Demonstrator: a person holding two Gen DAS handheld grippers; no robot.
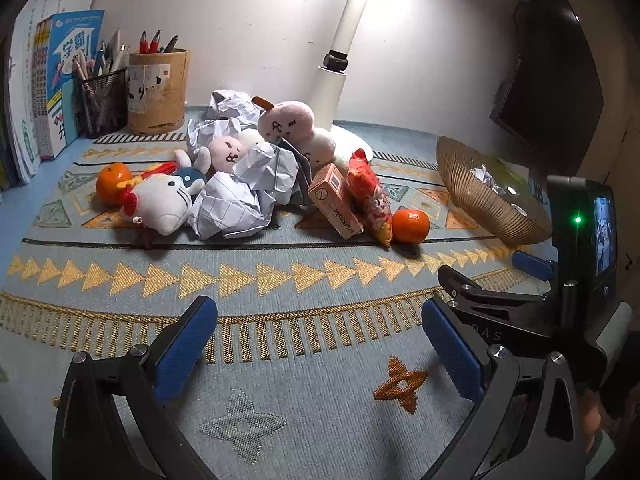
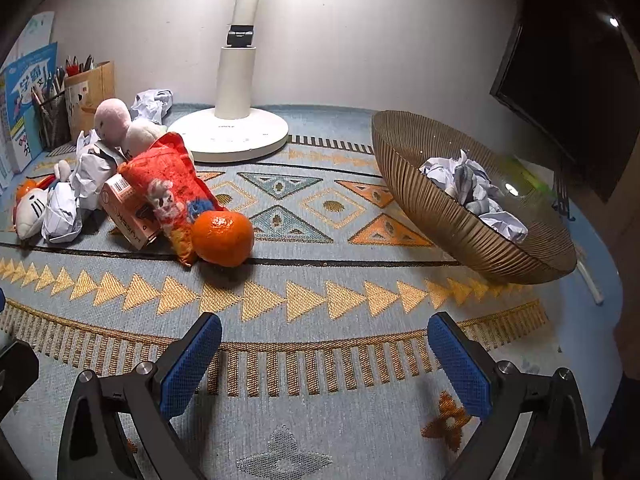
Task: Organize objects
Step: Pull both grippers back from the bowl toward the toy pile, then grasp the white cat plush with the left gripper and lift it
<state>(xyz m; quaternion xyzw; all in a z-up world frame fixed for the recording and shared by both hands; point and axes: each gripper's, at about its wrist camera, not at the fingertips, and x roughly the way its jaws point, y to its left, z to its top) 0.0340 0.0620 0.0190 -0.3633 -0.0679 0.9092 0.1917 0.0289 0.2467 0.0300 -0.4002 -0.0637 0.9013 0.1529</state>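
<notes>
Both spread wide over the woven patterned mat on the bench, gripping nothing: left tongs and right tongs, each with ribbed blue pads. Heaped mid-mat: crumpled paper balls, soft plush toys, cardboard box, crinkly red snack bag, glossy round orange. Seen clearly only from the right wrist: more crumpled paper inside the ridged brown bowl; only from the left: a 2nd orange.

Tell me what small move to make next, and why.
Probably reach the left tongs forward to the nearest crumpled paper: both tongs are open and empty, and the bowl already holds crumpled paper, so paper seems to go there.
</notes>
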